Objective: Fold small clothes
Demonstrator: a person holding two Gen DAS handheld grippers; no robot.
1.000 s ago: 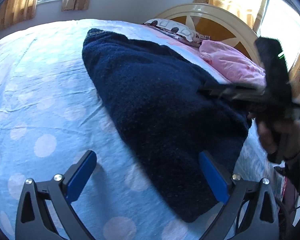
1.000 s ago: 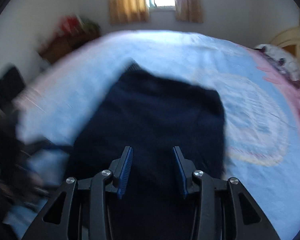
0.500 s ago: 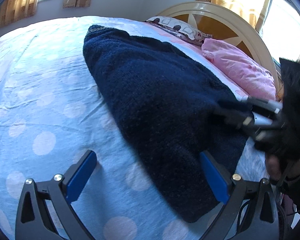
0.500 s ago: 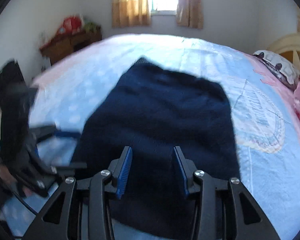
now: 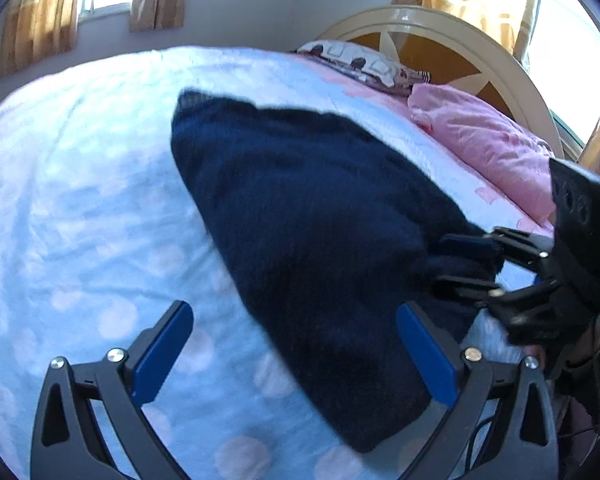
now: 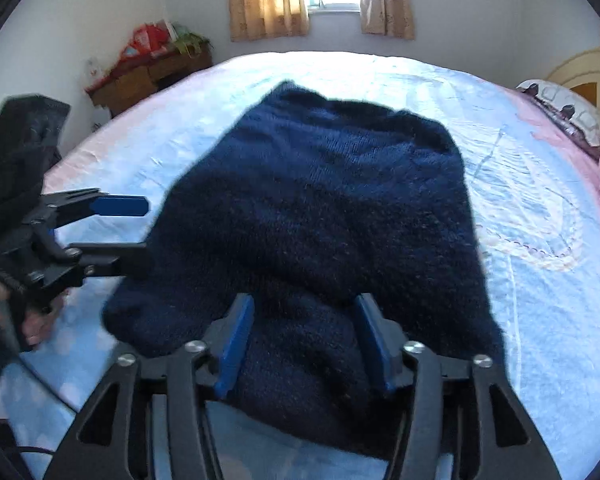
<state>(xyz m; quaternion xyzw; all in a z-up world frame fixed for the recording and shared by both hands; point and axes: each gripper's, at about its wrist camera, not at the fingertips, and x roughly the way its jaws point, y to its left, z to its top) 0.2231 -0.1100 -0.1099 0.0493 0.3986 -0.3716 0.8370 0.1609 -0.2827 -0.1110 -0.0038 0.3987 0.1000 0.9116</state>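
A dark navy knitted garment [image 5: 312,216] [image 6: 324,204] lies flat on the light blue dotted bedsheet [image 5: 80,200]. My left gripper [image 5: 296,344] hovers wide open over the garment's near corner, its right pad above the knit and nothing between its fingers. From the right wrist it appears at the garment's left edge [image 6: 118,232]. My right gripper [image 6: 304,336] sits low at the near hem. Its jaws are opening, with a raised fold of the knit lying between the pads. The left wrist view has it at the garment's right edge [image 5: 466,266].
A pink pillow [image 5: 484,148] and a patterned pillow [image 5: 360,64] lie by the cream headboard [image 5: 440,32]. A cluttered wooden cabinet [image 6: 152,68] stands past the bed's far left corner. Curtained windows are behind. A hand [image 6: 36,320] holds the left gripper's handle.
The right gripper's jaws have spread wider over the knit fold. In the left wrist view it has slid lower and in toward the garment. The left gripper has lifted a little.
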